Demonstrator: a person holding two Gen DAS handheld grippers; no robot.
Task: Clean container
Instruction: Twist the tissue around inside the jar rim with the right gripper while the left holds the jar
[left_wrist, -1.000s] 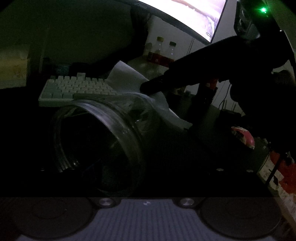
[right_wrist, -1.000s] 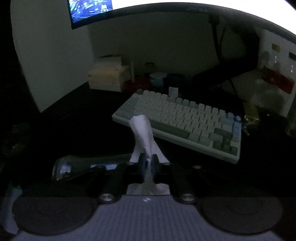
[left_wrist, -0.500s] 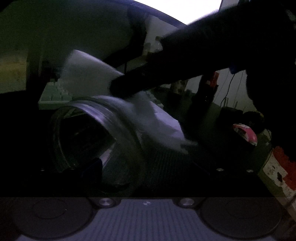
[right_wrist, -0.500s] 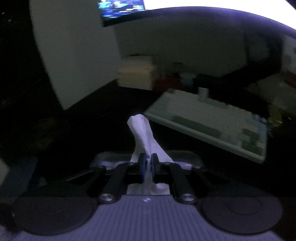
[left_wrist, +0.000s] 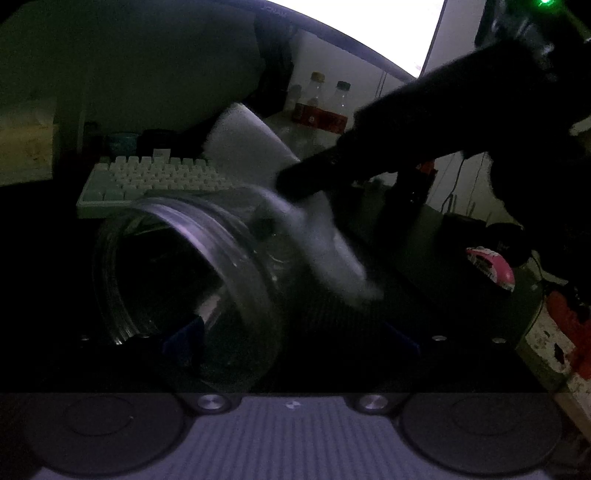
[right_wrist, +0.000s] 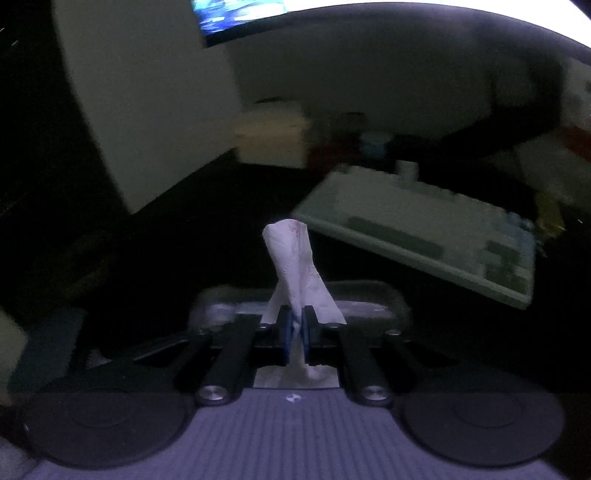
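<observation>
A clear glass jar (left_wrist: 236, 258) lies on its side with its wide mouth turned left. My left gripper (left_wrist: 293, 332) is shut on it, and a blue pad (left_wrist: 184, 332) shows at the rim. From the upper right my right gripper (left_wrist: 295, 181) reaches in as a dark shape, shut on a white tissue (left_wrist: 321, 240) that lies against the jar's upper side. In the right wrist view the tissue (right_wrist: 291, 258) stands up, pinched in the right gripper (right_wrist: 294, 321), with the jar (right_wrist: 369, 299) blurred just beyond it.
The room is dim. A white keyboard (left_wrist: 147, 177) (right_wrist: 424, 236) lies behind the jar. Two bottles (left_wrist: 328, 107) stand under a lit monitor (left_wrist: 369, 33). A pink-and-white object (left_wrist: 491, 266) sits at the right, and a pale box (right_wrist: 273, 136) at the back left.
The right gripper swept the tissue left over the jar's rim, then back right along its side. The jar stays in the left gripper.
</observation>
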